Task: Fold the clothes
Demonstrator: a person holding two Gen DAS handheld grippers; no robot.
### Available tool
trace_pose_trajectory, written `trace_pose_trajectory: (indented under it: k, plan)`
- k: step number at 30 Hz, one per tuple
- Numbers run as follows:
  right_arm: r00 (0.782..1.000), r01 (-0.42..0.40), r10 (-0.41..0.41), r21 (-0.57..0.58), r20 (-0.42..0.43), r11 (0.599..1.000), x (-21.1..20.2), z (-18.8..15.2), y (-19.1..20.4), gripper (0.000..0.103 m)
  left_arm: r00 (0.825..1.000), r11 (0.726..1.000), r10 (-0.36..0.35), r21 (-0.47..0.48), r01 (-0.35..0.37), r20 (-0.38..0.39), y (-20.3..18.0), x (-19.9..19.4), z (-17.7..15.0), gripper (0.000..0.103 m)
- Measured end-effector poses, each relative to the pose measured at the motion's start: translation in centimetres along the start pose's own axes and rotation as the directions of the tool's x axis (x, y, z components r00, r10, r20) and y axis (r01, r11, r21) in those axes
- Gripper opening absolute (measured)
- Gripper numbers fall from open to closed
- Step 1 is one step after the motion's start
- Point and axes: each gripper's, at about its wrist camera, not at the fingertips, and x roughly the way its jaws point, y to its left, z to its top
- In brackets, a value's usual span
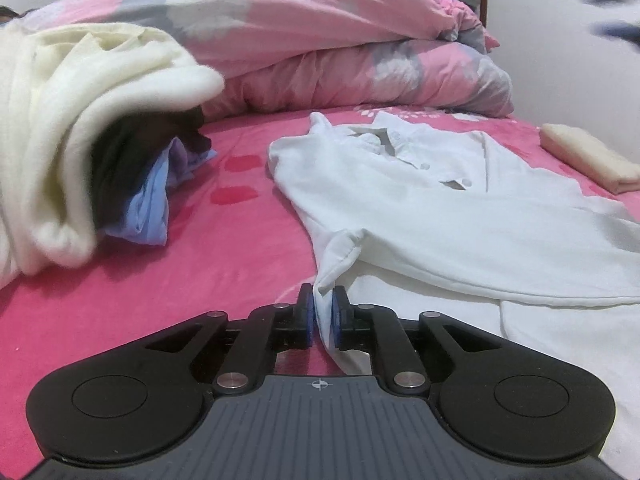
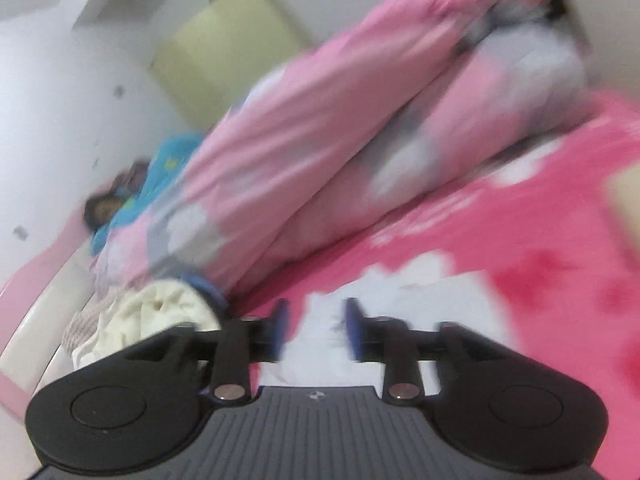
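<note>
The white shirt (image 1: 460, 216) lies spread on the pink bed sheet (image 1: 200, 272), directly ahead of the left claw (image 1: 322, 316) and running off to its right, collar and small buttons at the end farthest from the claw. A narrow fold of the shirt's near edge comes down between the left claw's blue pads (image 1: 308, 320), which stand close together around the cloth; the left pad seems a hair off the fabric, so a firm clamp cannot be told for sure. No print, logo or tag can be read on the shirt; the only mark in view is a small crosshair symbol on the grey ribbed body behind the claw.

In the right wrist view, heavily blurred, the right claw (image 2: 316, 330) has its blue pads well apart, with nothing pinched; the white shirt (image 2: 384, 292) lies on the bed beyond and below the gap.

To the left of the left claw sits a heap of clothes: a cream fleecy garment (image 1: 60, 140) on top, something black (image 1: 132, 152) and a light blue piece (image 1: 156, 208) beneath it. Far ahead, a pink and grey flowered duvet (image 1: 320, 40) is piled along the bed. Ahead to the far right rests a folded cream cloth (image 1: 592, 156). In the right wrist view, a person in a blue top (image 2: 160, 176) lies beyond the duvet, near the white wall.
</note>
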Motion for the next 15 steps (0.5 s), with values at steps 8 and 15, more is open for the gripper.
trace_pose_trajectory:
  k: [8, 15]
  plan:
    - [0.975, 0.223, -0.223, 0.204, -0.019, 0.953, -12.8, -12.1, -9.6, 0.047, 1.0, 0.999, 0.006, -0.045, -0.007, -0.019, 0.7, 0.2, 0.1, 0.02]
    - [0.957, 0.289, -0.277, 0.284, -0.084, 0.914, -13.3, -19.4, -15.0, 0.047, 0.999, 0.999, 0.015, -0.046, -0.017, -0.041, 0.8, -0.3, 0.3, 0.023]
